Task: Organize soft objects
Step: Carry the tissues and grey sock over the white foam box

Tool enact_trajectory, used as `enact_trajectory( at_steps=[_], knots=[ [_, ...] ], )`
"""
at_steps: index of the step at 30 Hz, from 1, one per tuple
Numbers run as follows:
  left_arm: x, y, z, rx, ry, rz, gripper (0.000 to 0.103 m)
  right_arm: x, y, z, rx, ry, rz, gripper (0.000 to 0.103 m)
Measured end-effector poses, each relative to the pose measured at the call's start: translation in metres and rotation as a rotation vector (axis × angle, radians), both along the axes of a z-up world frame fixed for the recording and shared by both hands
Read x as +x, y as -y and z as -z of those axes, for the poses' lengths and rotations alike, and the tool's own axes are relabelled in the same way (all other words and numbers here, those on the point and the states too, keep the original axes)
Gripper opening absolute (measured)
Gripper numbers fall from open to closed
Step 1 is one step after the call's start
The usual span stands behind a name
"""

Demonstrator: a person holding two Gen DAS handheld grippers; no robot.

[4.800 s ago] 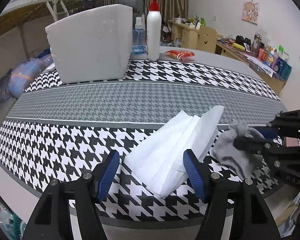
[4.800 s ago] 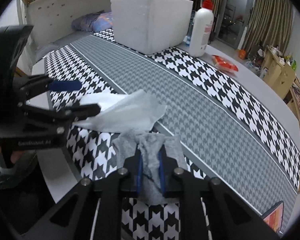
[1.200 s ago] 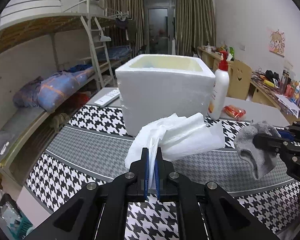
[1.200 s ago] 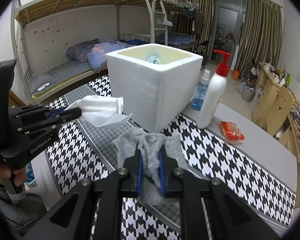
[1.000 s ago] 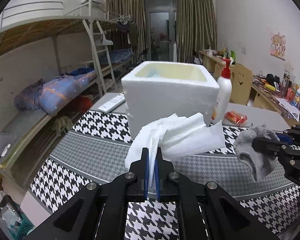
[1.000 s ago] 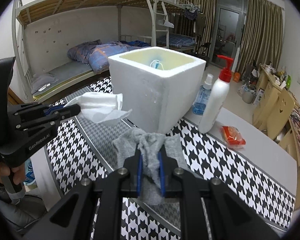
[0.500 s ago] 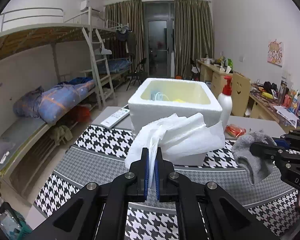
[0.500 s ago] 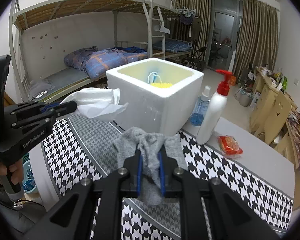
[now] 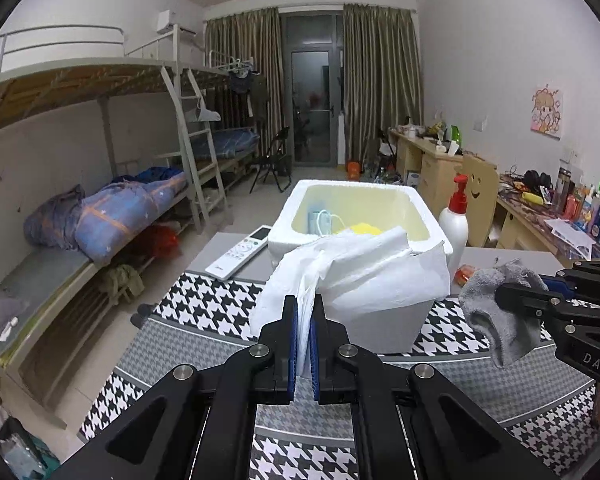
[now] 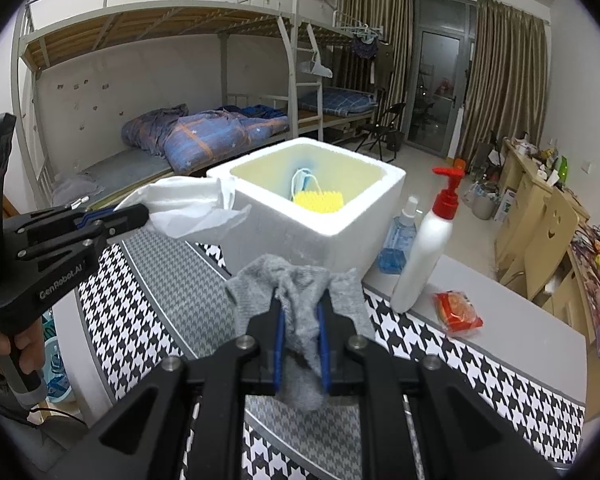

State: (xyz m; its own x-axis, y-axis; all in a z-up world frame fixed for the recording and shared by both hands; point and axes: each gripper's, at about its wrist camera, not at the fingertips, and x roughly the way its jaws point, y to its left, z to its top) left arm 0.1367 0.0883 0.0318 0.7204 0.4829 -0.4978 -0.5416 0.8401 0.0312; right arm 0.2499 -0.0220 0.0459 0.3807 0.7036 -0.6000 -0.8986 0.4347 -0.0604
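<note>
My left gripper (image 9: pixel 304 312) is shut on a white tissue (image 9: pixel 364 276), which hangs in the air just in front of the white foam box (image 9: pixel 380 320). In the right wrist view that gripper (image 10: pixel 134 212) holds the tissue (image 10: pixel 188 204) at the box's left rim. My right gripper (image 10: pixel 302 320) is shut on a grey sock (image 10: pixel 300 300), raised above the table in front of the foam box (image 10: pixel 320 224). The sock (image 9: pixel 500 312) shows at the right in the left wrist view. Inside the box lie a yellow sponge (image 10: pixel 318 201) and a blue face mask (image 10: pixel 304 180).
A white pump bottle (image 10: pixel 424 252), a blue spray bottle (image 10: pixel 398 240) and a red packet (image 10: pixel 456 312) stand right of the box. A remote control (image 9: pixel 240 252) lies at its left. The houndstooth cloth (image 10: pixel 148 300) covers the table. Bunk beds stand behind.
Both grippers have risen with the tissue and the sock, so the inside of the foam box now shows. Earlier still, the left gripper was open around the tissue on the table.
</note>
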Motion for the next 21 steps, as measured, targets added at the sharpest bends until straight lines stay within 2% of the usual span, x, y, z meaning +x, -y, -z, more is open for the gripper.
enact_trajectory(
  at_steps=[21],
  knots=[
    [0.014,-0.013,-0.022,0.042,0.02,0.066,0.006,0.002,-0.008,-0.024,0.078,0.037,0.087,0.017]
  ],
)
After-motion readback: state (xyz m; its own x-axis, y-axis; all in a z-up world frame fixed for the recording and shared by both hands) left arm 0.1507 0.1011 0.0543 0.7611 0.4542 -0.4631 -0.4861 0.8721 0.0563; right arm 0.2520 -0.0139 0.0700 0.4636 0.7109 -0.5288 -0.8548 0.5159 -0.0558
